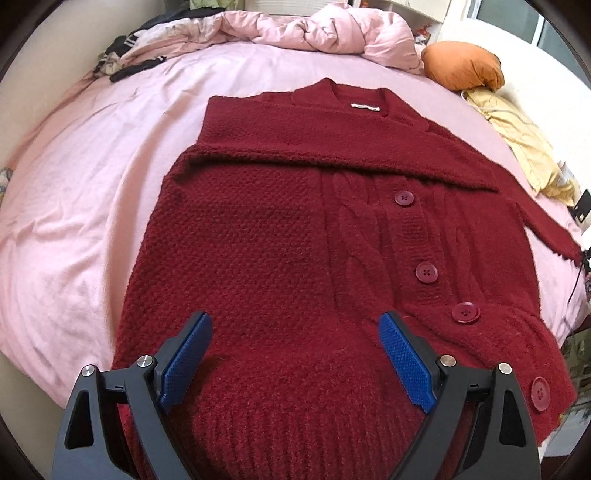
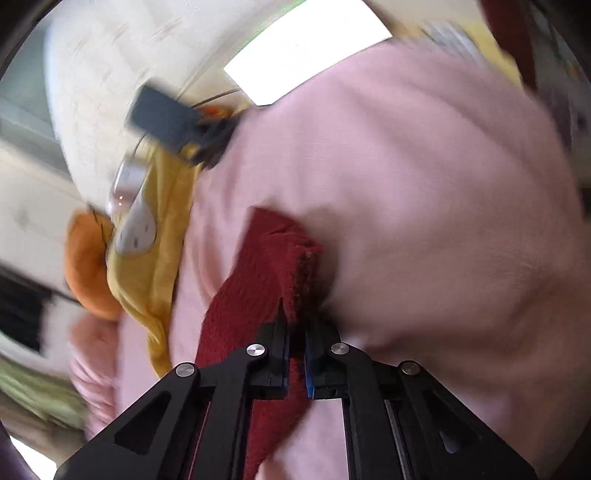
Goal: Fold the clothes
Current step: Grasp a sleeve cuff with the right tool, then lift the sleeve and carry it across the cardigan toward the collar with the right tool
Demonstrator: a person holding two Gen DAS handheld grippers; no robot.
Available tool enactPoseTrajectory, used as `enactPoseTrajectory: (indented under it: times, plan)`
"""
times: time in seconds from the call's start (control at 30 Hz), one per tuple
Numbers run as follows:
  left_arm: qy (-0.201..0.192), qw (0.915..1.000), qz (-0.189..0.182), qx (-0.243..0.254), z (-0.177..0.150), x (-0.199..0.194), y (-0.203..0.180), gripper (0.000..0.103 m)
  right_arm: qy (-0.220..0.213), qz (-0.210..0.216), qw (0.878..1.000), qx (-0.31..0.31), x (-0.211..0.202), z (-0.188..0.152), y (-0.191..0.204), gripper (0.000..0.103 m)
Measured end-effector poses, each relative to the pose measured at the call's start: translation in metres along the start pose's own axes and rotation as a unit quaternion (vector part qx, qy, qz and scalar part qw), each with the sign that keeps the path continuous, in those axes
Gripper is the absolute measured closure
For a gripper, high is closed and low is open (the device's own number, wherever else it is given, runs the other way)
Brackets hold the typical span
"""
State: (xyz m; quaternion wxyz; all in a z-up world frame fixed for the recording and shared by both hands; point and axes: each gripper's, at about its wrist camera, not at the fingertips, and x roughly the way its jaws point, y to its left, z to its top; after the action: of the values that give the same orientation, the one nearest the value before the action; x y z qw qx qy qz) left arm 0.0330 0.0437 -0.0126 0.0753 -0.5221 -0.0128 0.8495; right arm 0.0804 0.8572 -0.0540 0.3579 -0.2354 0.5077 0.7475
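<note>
A dark red knitted cardigan [image 1: 280,236] with large red buttons lies spread on the pink bedsheet [image 1: 85,206], one sleeve folded across its chest. My left gripper [image 1: 295,325] hovers over its ribbed hem, blue pads wide open, nothing between them. In the blurred right wrist view, my right gripper [image 2: 295,328] is shut on a red sleeve end [image 2: 273,258] of the cardigan, the knit pinched between its jaws above the pink sheet [image 2: 424,206].
A crumpled pink duvet [image 1: 332,29] and dark clothes [image 1: 129,66] lie at the bed's far end. An orange cushion [image 1: 461,66] and a yellow garment [image 1: 524,147] sit at the right edge; a black device [image 2: 166,118] lies beside them.
</note>
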Motion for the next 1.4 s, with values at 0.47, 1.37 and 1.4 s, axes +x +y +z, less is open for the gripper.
enactPoseTrajectory:
  times: [0.47, 1.37, 1.4]
  plan:
    - [-0.021, 0.9987, -0.044, -0.018, -0.004, -0.008, 0.012, 0.011, 0.037, 0.067, 0.968, -0.24, -0.043, -0.116, 0.179, 0.097]
    - [-0.058, 0.9897, -0.108, -0.074, -0.013, -0.016, 0.045, 0.011, 0.161, 0.156, 0.842, -0.491, -0.073, -0.486, 0.4, 0.097]
    - [-0.063, 0.9884, -0.114, -0.079, -0.013, -0.017, 0.048, 0.011, 0.165, 0.158, 0.837, -0.498, -0.074, -0.499, 0.405, 0.097]
